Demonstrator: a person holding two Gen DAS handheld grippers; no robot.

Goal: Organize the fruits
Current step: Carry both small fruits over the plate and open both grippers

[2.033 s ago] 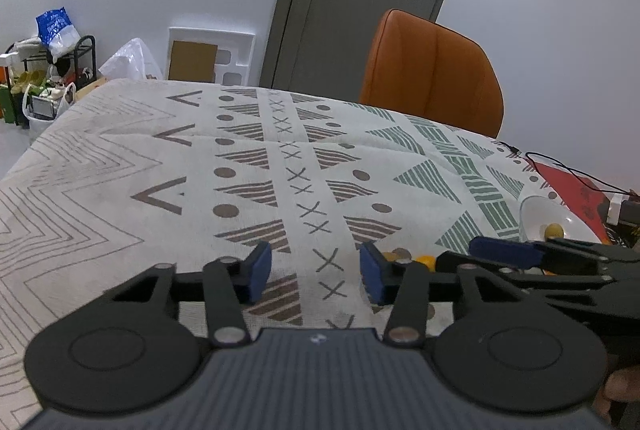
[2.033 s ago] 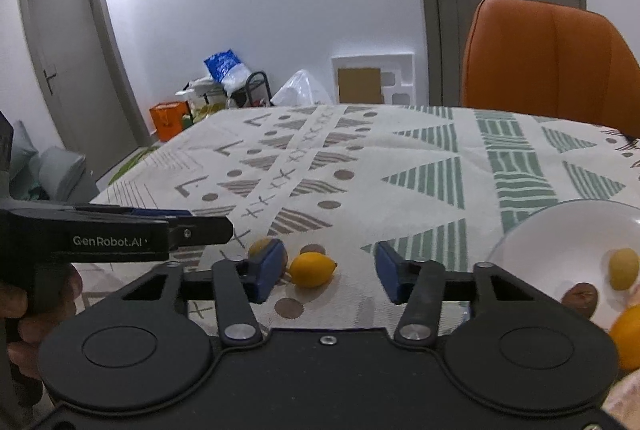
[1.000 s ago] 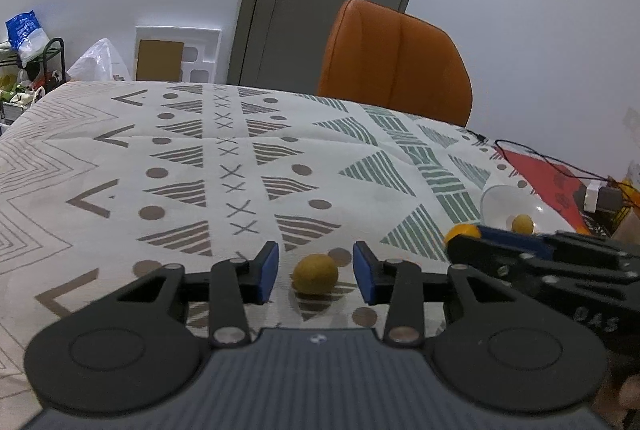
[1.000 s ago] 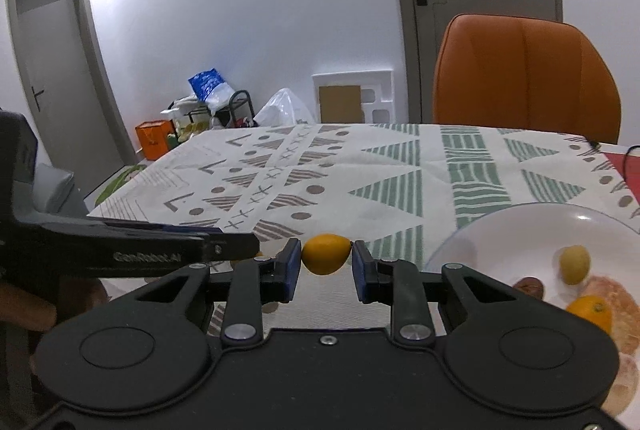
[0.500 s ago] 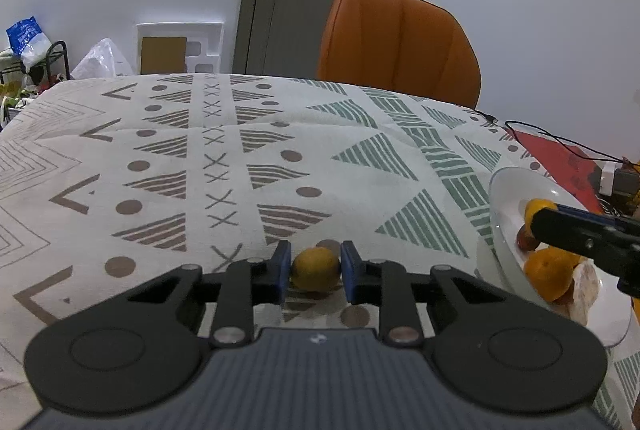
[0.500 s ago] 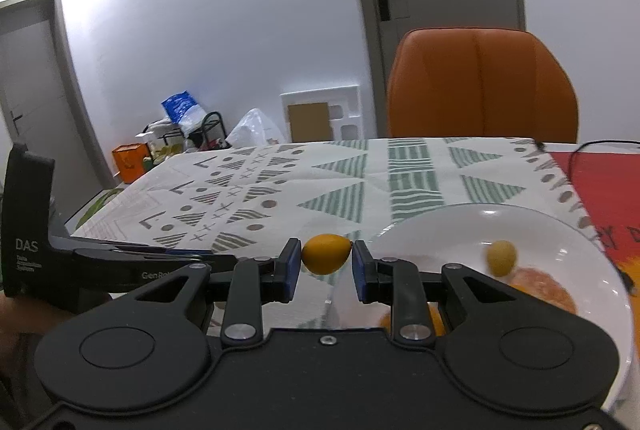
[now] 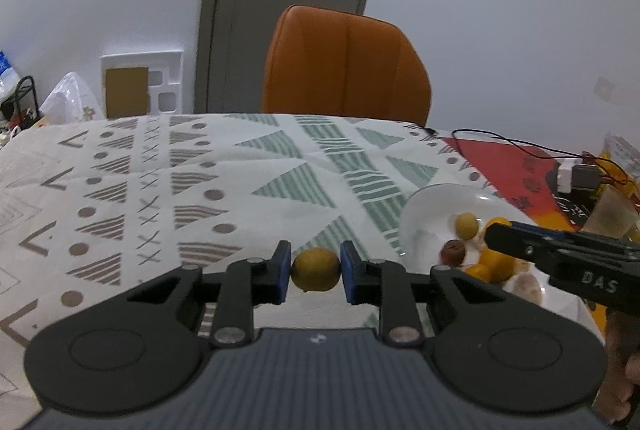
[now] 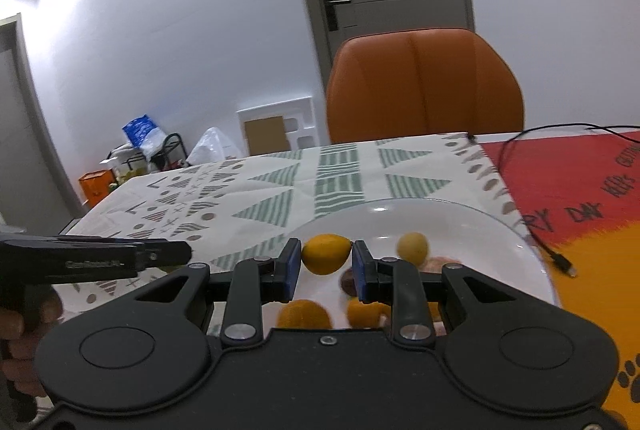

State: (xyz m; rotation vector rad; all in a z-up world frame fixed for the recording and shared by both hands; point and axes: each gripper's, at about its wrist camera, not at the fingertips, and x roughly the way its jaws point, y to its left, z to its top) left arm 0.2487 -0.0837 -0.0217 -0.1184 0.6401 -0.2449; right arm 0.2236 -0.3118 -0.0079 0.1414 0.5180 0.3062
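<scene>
My left gripper (image 7: 314,272) is shut on a small dull-yellow round fruit (image 7: 315,269), held just above the patterned tablecloth (image 7: 168,182). To its right lies the white plate (image 7: 424,206) with several small fruits, the right gripper's black body reaching over it. In the right wrist view my right gripper (image 8: 326,261) is shut on a bright yellow lemon-shaped fruit (image 8: 326,258), hanging over the near rim of the white plate (image 8: 500,230). A pale yellow fruit (image 8: 414,247) and orange ones (image 8: 304,314) lie in the plate.
An orange chair (image 7: 344,66) stands behind the table's far edge. A red mat (image 8: 560,182) with a black cable (image 8: 536,250) covers the table's right part. A white charger block (image 7: 576,176) and clutter sit far right. A hand (image 8: 24,314) holds the left gripper.
The left gripper closed on the dull-yellow fruit and lifted it toward the plate. The right gripper carried its yellow fruit rightward until it came over the plate.
</scene>
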